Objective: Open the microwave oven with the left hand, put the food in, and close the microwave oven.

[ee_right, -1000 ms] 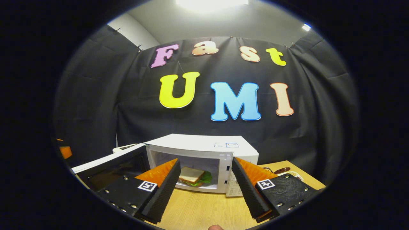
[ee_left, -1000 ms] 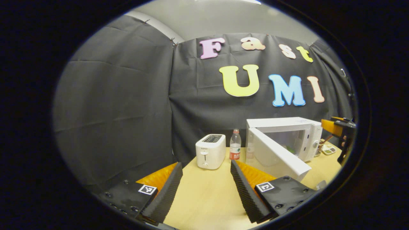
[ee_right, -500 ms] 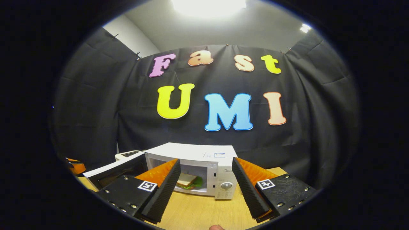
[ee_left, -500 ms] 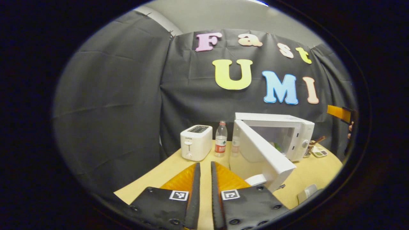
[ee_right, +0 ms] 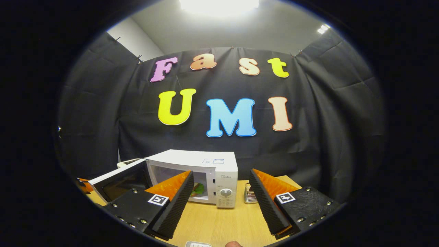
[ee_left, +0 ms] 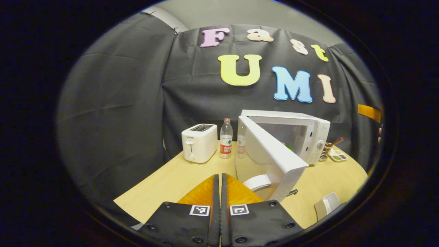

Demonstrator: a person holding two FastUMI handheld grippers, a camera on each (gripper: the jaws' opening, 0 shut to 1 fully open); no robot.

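Left tool [ee_left: 220, 192]: fingers pressed together, nothing between them; held low over the desk [ee_left: 178, 178].
Right tool [ee_right: 221, 195]: fingers spread wide apart, empty; held above the desk in front of the microwave oven [ee_right: 205, 171].
Microwave oven: stands on the desk ahead and to the right of the left tool; ahead and slightly left of the right tool.
Door [ee_left: 271, 154]: swung open, its free edge ahead and just right of the left tool's fingertips.
Food [ee_right: 198, 188]: inside the oven cavity; bread and green leaf visible past the right tool's left finger.
Toaster [ee_left: 199, 142]: ahead and left of the left tool, beside the bottle [ee_left: 225, 138].
Small rack [ee_right: 251, 195]: on the desk right of the oven, ahead of the right tool.
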